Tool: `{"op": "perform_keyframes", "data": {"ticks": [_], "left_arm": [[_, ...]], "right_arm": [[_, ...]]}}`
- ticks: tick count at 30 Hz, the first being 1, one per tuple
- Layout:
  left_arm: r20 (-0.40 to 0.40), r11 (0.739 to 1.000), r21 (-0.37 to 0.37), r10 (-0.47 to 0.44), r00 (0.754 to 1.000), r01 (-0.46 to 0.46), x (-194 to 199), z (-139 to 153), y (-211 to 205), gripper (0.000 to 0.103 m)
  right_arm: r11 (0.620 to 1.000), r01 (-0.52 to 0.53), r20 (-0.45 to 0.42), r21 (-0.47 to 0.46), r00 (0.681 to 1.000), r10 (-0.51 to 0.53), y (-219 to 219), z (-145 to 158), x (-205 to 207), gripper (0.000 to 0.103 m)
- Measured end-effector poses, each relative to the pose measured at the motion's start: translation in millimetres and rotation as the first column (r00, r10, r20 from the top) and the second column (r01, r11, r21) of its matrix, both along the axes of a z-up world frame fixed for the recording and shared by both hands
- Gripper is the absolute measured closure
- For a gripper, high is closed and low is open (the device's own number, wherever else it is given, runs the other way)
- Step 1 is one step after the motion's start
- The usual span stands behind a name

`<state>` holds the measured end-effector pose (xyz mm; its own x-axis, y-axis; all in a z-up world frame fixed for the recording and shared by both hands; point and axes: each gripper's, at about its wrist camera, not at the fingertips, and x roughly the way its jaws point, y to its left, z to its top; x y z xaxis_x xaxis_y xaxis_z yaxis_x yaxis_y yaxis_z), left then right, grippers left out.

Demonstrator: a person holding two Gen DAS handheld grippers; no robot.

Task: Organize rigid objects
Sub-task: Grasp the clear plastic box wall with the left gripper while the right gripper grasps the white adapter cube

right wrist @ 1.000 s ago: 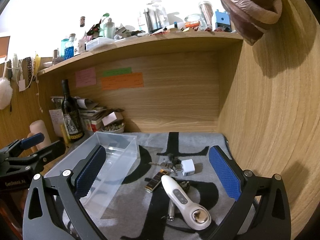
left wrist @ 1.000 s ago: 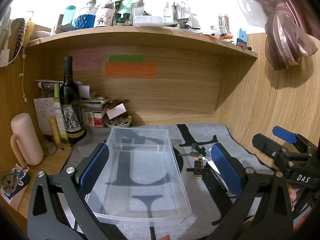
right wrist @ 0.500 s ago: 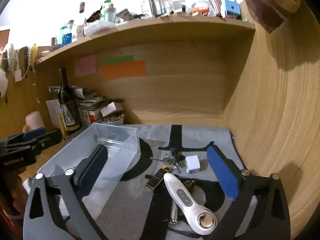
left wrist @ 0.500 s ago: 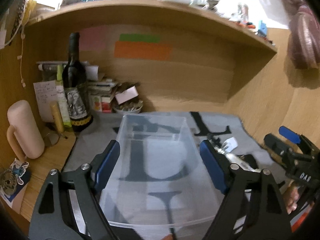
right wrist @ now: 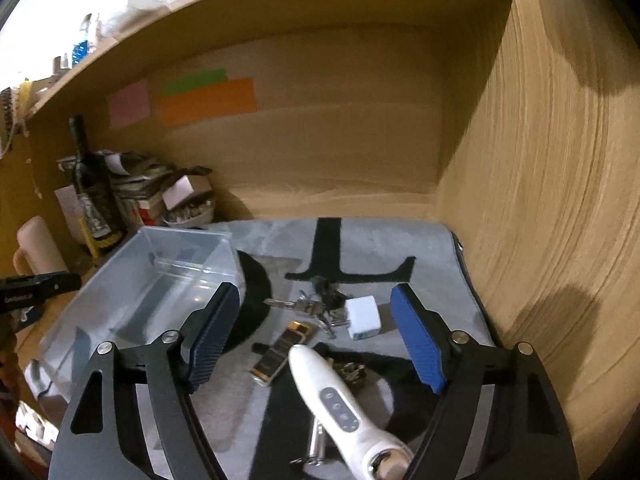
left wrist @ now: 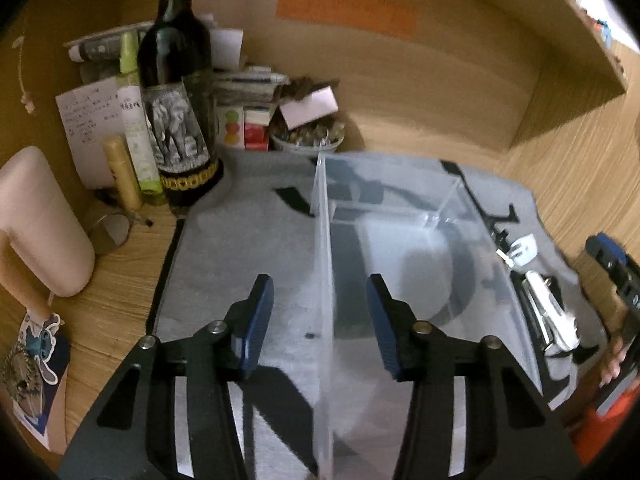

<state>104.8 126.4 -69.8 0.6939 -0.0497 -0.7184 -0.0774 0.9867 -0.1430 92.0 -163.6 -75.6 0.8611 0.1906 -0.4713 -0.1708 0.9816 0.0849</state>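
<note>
A clear plastic bin point(left wrist: 404, 264) stands empty on the grey mat point(left wrist: 248, 248); it also shows in the right wrist view point(right wrist: 160, 292). My left gripper point(left wrist: 320, 320) is open, its jaws straddling the bin's left wall without touching it. My right gripper point(right wrist: 316, 332) is open above a cluster on the mat: a white handheld device point(right wrist: 336, 400), a black and gold lighter point(right wrist: 284, 352), a white charger point(right wrist: 362, 316) and keys point(right wrist: 308, 304). The device point(left wrist: 552, 312) and charger point(left wrist: 520, 248) also show right of the bin in the left wrist view.
A wine bottle point(left wrist: 176, 112), a pink cylinder point(left wrist: 40, 220), stacked papers and a bowl of small items point(left wrist: 308, 136) crowd the back left corner. Wooden walls close the back and right point(right wrist: 540, 200). A shelf runs overhead.
My left gripper has dropped and shifted left onto the bin's left wall, its jaws narrowing. My right gripper has moved forward and down over the cluster.
</note>
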Motion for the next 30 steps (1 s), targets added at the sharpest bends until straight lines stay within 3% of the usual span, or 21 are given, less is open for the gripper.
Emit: {"op": "perform_keyframes", "data": {"ticks": [8,17,19,23,27,30], "left_arm": [[-0.124,0.998,-0.051,-0.043,0.991,0.037,13,-27,3,0.081],[-0.126,0.994,-0.067,-0.096,0.987,0.089,10,-33,-2,0.093],[-0.118,0.995,-0.044,-0.096,0.988,0.091,11,-32,-5,0.094],[-0.114,0.994,-0.050,-0.098,0.989,0.093,11,-32,-4,0.094],[-0.108,0.995,-0.052,-0.096,0.989,0.091,11,-33,-3,0.094],[-0.107,0.994,-0.056,-0.095,0.990,0.090,11,-33,-4,0.094]], "right_arm": [[0.998,0.018,-0.128,-0.062,0.991,-0.026,-11,-17,36,0.044],[0.997,0.021,-0.289,-0.074,0.957,-0.041,-18,-45,81,0.048],[0.997,0.015,-0.318,-0.077,0.947,-0.039,-17,-51,89,0.056],[0.997,0.018,-0.377,-0.078,0.925,-0.046,-17,-62,103,0.060],[0.998,0.017,-0.421,-0.053,0.906,-0.038,-18,-70,114,0.073],[0.999,0.016,-0.427,-0.051,0.903,-0.036,-16,-70,116,0.073]]}}
